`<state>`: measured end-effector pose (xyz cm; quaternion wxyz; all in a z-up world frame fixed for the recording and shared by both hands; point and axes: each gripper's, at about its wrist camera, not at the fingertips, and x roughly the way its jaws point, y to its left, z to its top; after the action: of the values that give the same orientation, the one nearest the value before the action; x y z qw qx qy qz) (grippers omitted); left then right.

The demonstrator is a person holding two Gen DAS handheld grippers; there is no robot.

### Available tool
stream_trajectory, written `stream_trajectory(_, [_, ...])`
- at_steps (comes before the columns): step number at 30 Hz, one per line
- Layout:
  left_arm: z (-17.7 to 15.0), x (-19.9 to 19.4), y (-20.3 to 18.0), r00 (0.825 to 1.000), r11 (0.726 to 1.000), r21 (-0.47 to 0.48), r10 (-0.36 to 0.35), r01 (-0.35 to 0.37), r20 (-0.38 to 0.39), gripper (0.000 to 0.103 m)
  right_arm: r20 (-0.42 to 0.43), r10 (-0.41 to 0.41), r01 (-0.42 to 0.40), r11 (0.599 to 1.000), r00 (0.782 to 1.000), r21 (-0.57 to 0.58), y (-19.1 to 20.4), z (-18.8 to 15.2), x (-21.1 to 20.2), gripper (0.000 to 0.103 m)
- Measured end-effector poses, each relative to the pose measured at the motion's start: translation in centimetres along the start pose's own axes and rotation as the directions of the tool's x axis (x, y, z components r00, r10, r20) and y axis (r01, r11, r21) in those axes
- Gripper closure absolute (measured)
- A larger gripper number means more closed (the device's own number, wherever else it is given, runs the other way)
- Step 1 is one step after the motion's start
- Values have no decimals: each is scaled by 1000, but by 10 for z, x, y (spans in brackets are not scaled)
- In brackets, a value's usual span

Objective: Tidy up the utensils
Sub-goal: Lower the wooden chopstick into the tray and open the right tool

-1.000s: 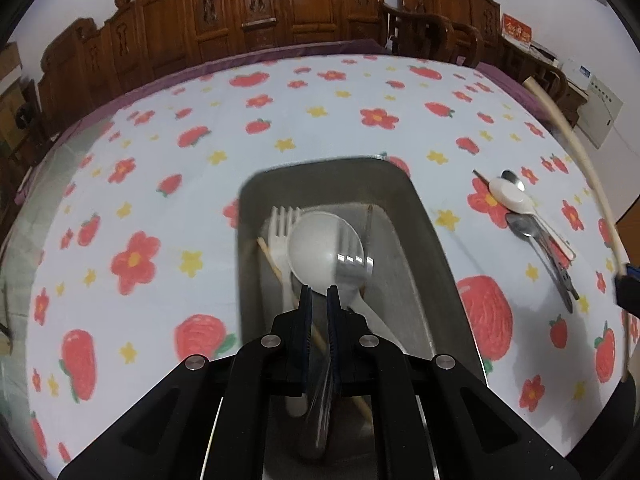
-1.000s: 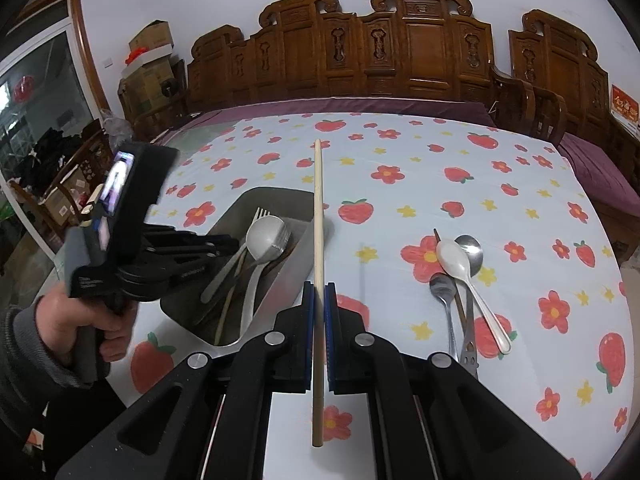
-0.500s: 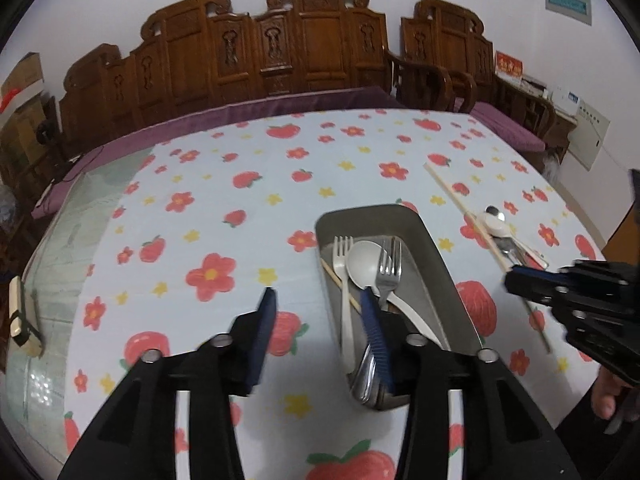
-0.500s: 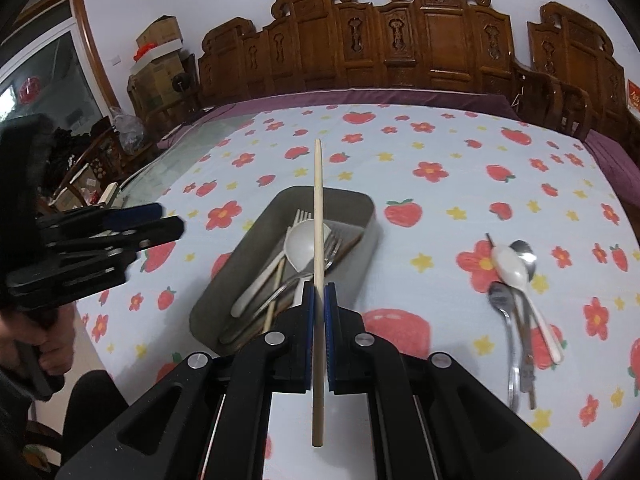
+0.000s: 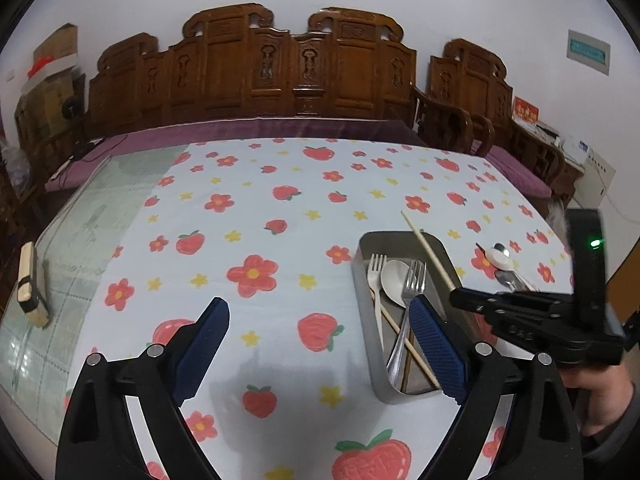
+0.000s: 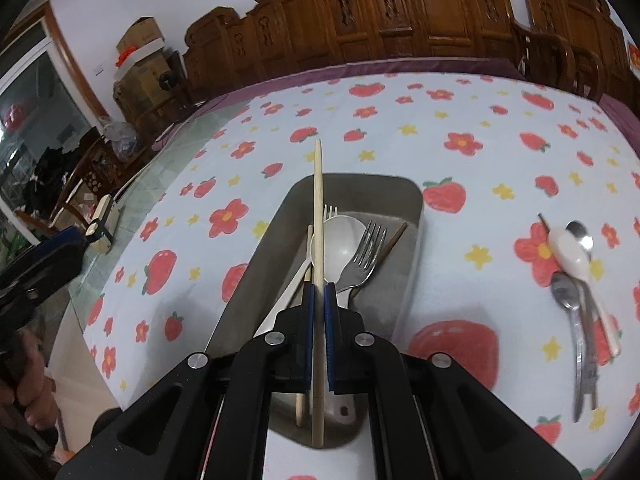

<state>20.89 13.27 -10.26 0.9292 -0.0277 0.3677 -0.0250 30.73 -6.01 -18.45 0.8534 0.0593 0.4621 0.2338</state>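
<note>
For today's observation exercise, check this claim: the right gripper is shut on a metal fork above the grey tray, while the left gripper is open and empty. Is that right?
One detail is wrong. The right gripper is shut on a wooden chopstick, not a metal fork; the metal fork lies in the grey tray, as the right wrist view shows. The left gripper is indeed open and empty.

Table (image 5: 100, 216) under strawberry-print cloth (image 5: 280, 224); metal tray (image 6: 404, 200) on it, loose spoons (image 6: 576, 280) right of the tray.
</note>
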Motion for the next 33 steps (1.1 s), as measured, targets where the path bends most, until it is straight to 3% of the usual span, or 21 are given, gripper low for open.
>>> stream_trajectory(13, [-7,1,-5,1000,999,43,12,-12,-5,15,-45,-60,60,998,997,-14,11,-14,26,97])
stream_trajectory(20, [-12,3,-17,1000,997,71,5,-4,-12,15,-33,-46,44,998,998,-46,13,-15,23,96])
stream_trajectory(26, [-15,1,-33,1000,995,101,-7,8,-14,15,17,-28,29,995,999,-91,6,-15,1,96])
stream_trajectory(33, [-15,-12,-68,999,988,154,-34,32,9,15,92,-55,71,982,994,-176,-8,-28,-53,96])
